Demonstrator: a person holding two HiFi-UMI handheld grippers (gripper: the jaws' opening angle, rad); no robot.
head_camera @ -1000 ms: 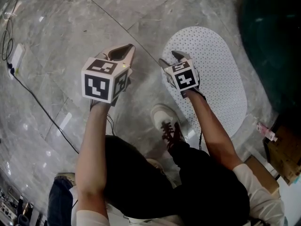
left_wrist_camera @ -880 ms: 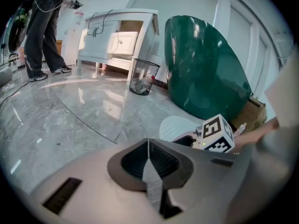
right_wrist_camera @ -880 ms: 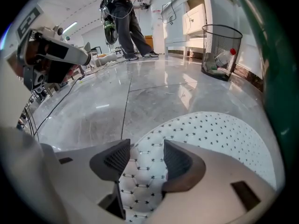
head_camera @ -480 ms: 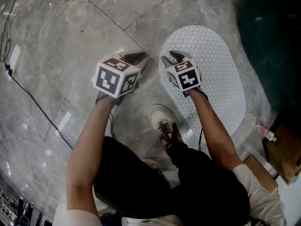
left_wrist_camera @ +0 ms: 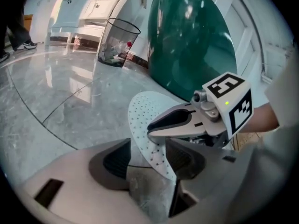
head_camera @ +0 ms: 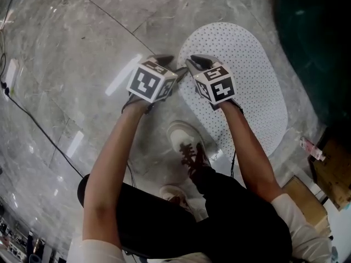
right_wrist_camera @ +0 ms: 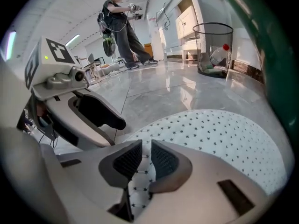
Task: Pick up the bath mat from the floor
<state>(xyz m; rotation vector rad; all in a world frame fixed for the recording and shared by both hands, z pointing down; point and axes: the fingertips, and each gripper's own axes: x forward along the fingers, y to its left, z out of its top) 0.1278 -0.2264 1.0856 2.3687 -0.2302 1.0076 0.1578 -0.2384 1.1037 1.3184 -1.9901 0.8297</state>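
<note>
The white oval bath mat with small dark dots lies on the grey marble floor. Both grippers meet at its left edge. My right gripper has its jaws closing, and its pads pinch a raised fold of the mat in the right gripper view. My left gripper is just left of it with jaws opening wide. In the left gripper view the mat's lifted edge runs between the pads, and they do not press on it.
A wire waste bin stands by the far wall. A large dark green object borders the mat's far side. The person's shoe is just behind the grippers. A cable crosses the floor at left. A cardboard box sits at right.
The left gripper has moved right to the mat's edge beside the right gripper, and its jaws have opened. The right jaws have closed on the mat's edge.
</note>
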